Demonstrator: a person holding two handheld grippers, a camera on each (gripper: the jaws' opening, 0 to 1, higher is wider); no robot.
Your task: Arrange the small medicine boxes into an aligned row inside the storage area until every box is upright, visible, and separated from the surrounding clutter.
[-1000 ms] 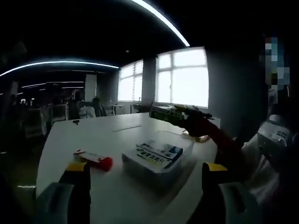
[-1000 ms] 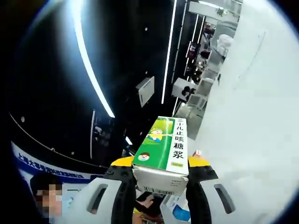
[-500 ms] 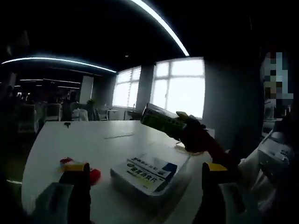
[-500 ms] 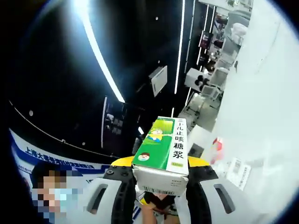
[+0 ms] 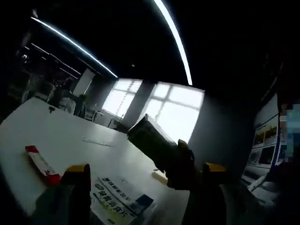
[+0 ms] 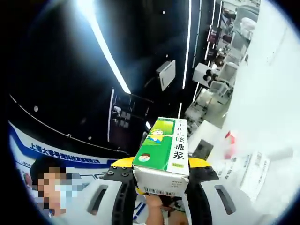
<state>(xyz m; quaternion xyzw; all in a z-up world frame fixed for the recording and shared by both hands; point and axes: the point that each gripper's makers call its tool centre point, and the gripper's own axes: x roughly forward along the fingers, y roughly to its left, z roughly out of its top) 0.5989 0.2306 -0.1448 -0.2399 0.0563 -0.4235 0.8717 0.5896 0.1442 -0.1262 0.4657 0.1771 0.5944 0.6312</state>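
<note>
My right gripper [image 6: 161, 176] is shut on a green and white medicine box [image 6: 164, 149], held lengthwise between the jaws and up off the table. In the left gripper view this box [image 5: 149, 139] looks dark and tilted, with the right gripper [image 5: 180, 164] behind it, close in front of my left gripper [image 5: 145, 187]. The left gripper stands open, its yellow-tipped fingers [image 5: 78, 171] wide apart with nothing gripped. A flat white and blue box [image 5: 123, 202] lies on the white table [image 5: 70, 136] below. A slim red and white box [image 5: 40, 161] lies to its left.
In the right gripper view the red box [image 6: 229, 143] and the flat white box [image 6: 251, 171] lie on the table [image 6: 274, 89]. A person's hand [image 6: 156, 204] shows under the held box. Bright windows [image 5: 173, 110], chairs and desks stand far behind.
Both views have tilted and rolled with the hands. The right gripper with its box has come closer to the left gripper and lower in that view. The grip on the box is unchanged.
</note>
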